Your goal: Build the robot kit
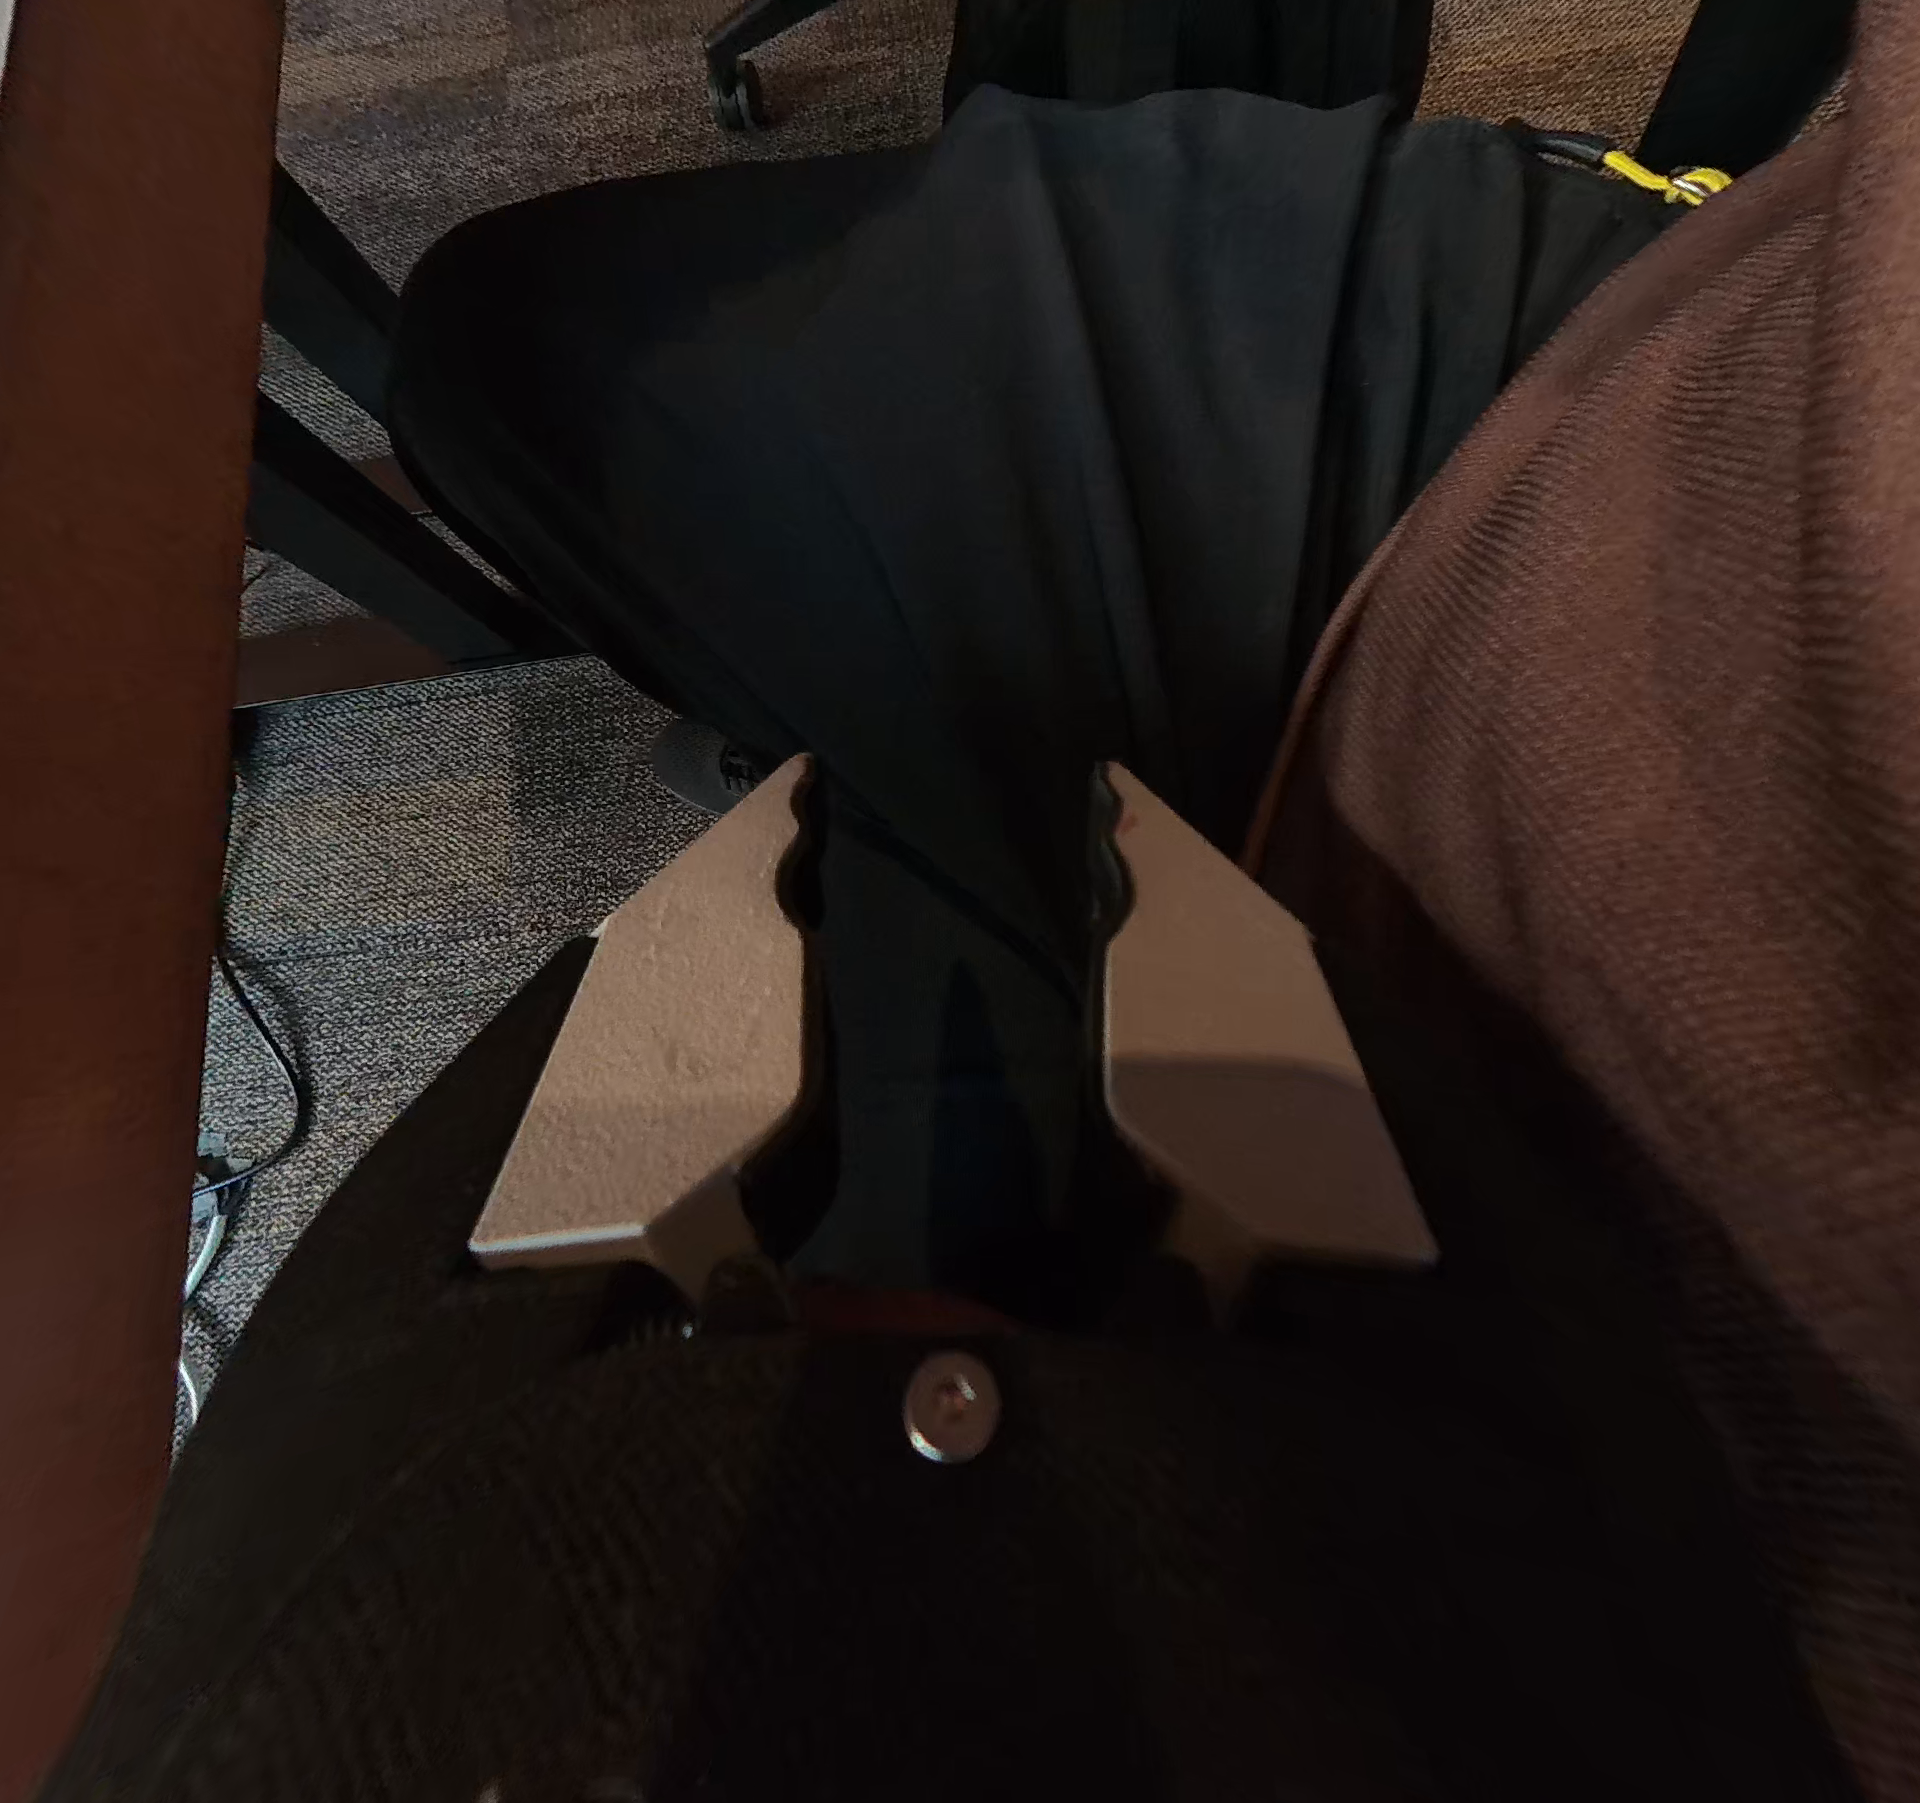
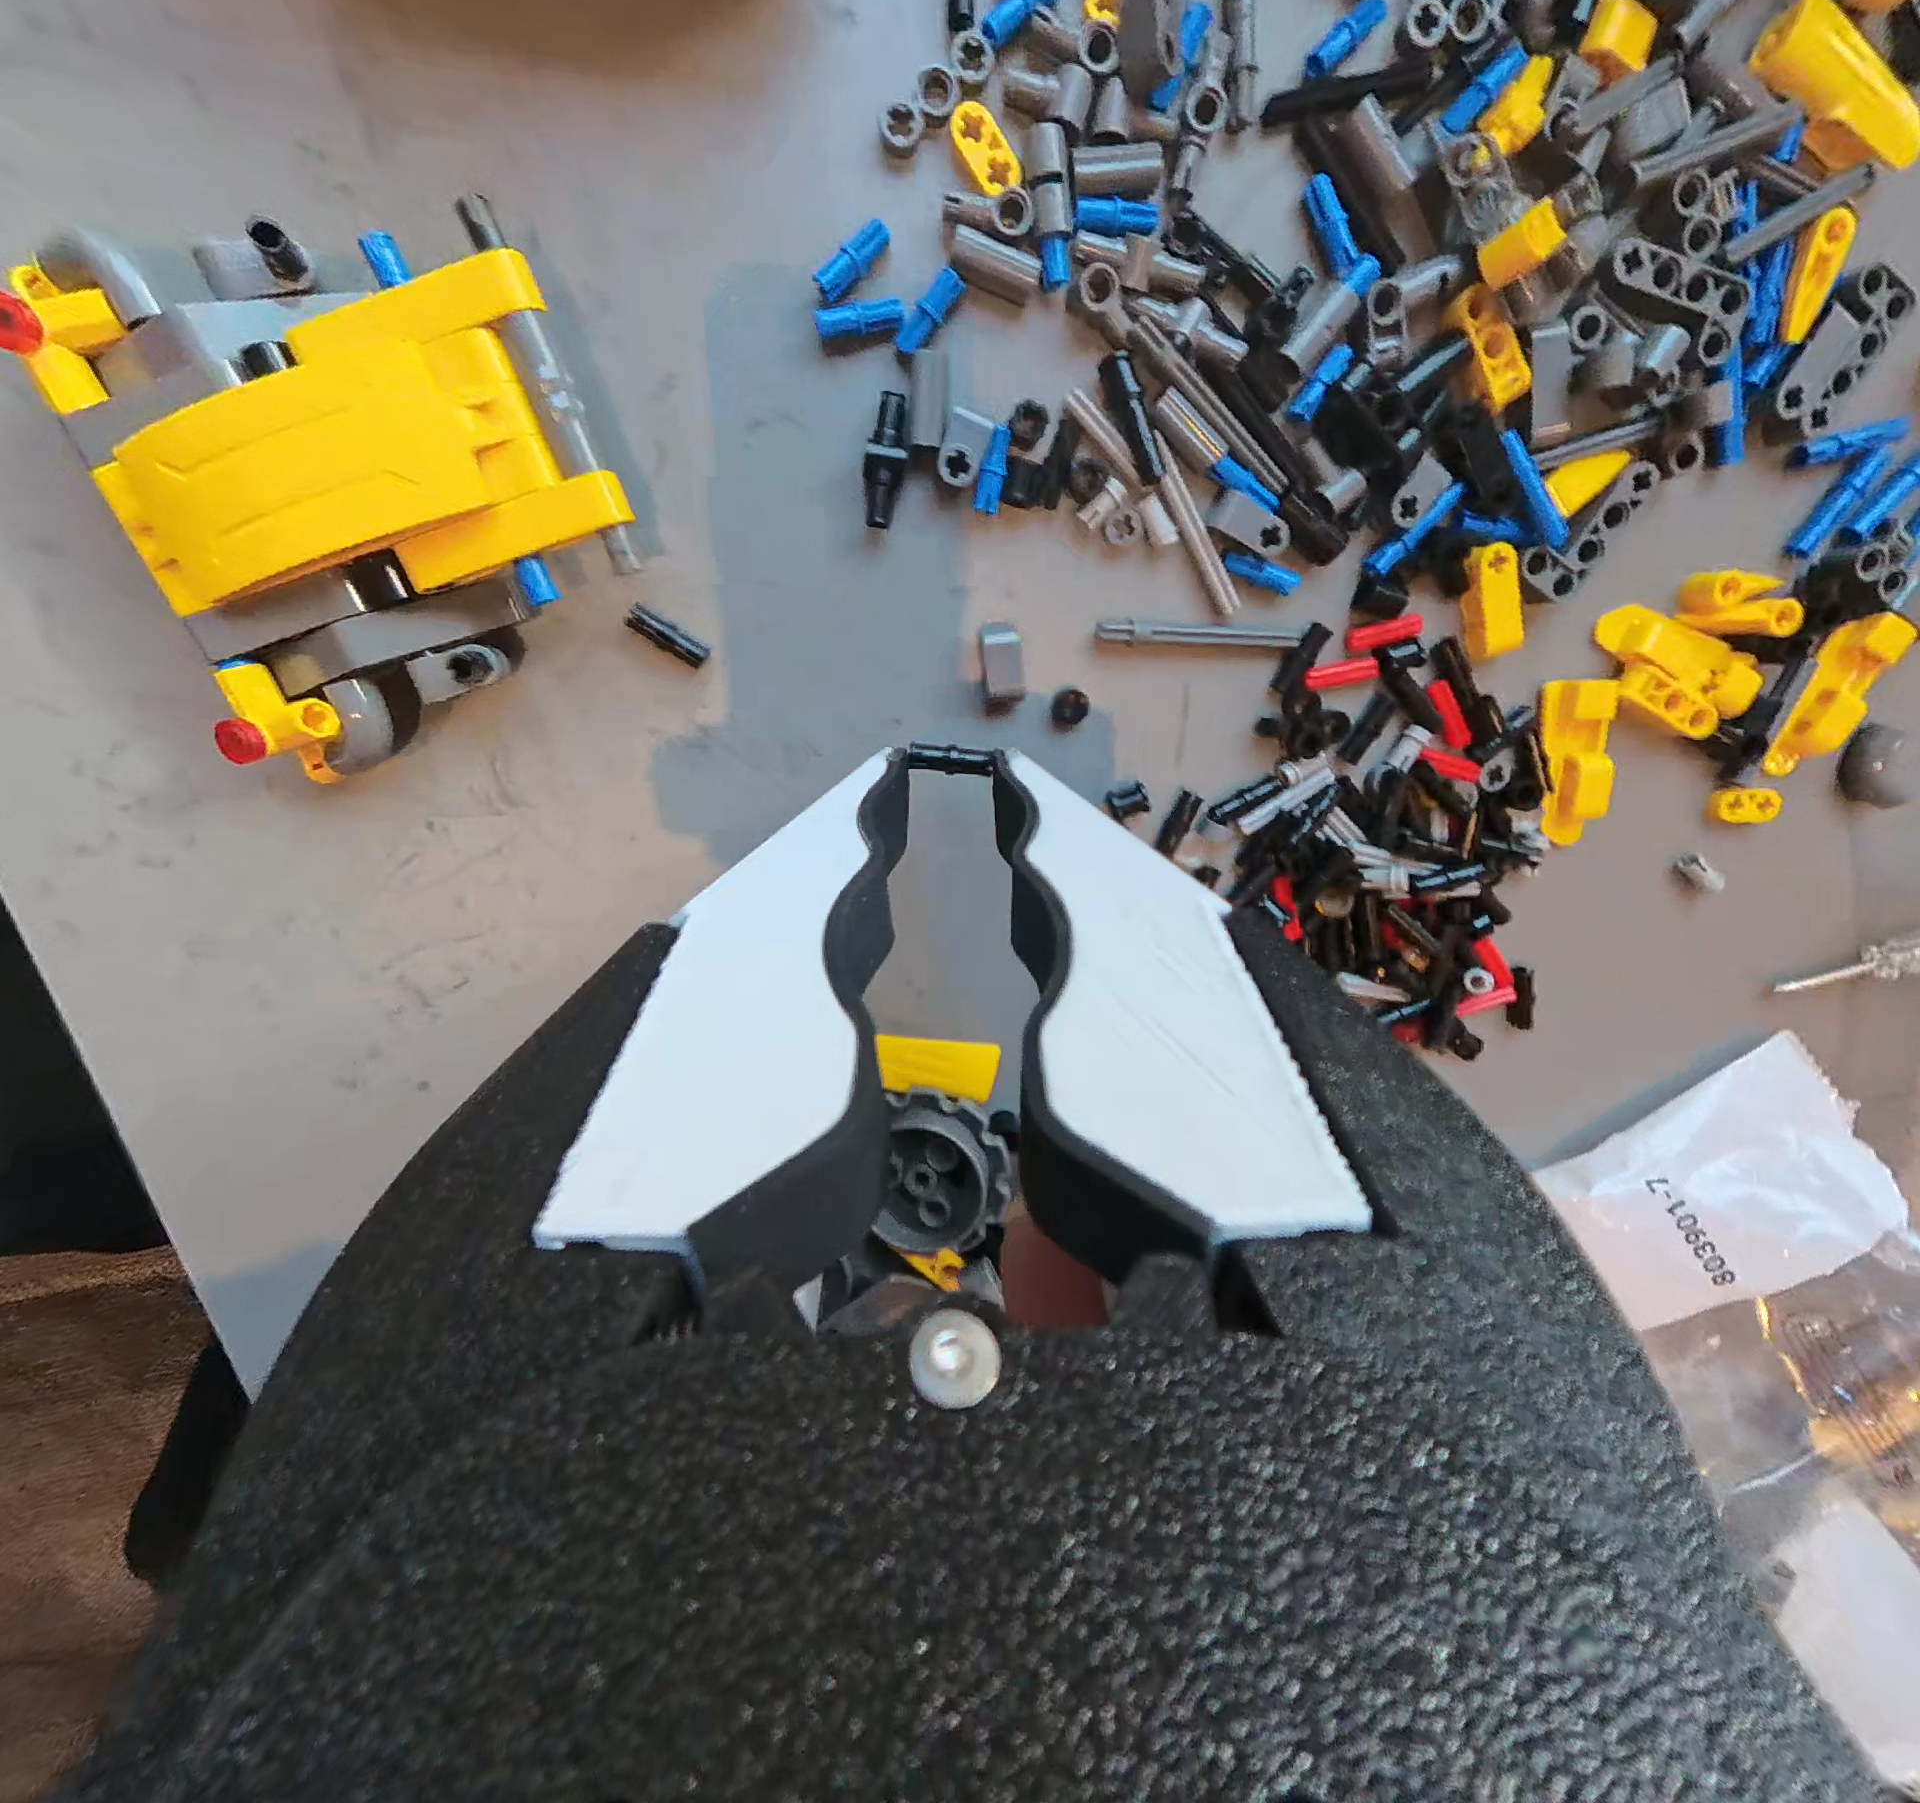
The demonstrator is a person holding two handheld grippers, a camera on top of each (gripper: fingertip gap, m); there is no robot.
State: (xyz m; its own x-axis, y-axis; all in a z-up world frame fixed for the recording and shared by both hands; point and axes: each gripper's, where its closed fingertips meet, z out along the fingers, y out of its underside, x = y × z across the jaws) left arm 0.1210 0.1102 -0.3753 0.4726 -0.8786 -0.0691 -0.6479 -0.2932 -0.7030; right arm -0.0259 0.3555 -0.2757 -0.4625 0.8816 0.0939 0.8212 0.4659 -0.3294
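Observation:
My right gripper (image 2: 951, 761) is shut on a small black pin (image 2: 951, 757), pinched across its fingertips a little above the grey table (image 2: 416, 870). A partly built yellow and grey model (image 2: 343, 465) lies to the left of it. A grey toothed wheel with a yellow part (image 2: 940, 1182) shows low between the fingers. My left gripper (image 1: 956, 797) is open and empty, held low beside the table, pointing at a person's leg in dark trousers (image 1: 935, 465).
A wide heap of loose blue, grey, black, yellow and red pieces (image 2: 1455, 351) covers the table's right side. A clear plastic bag (image 2: 1766, 1286) lies at the lower right. In the left wrist view, brown cloth (image 1: 1610, 818), a wooden edge (image 1: 114, 610), carpet and a chair caster (image 1: 743, 96) show. The left gripper's tips are roughly 30 centimeters from the right gripper's.

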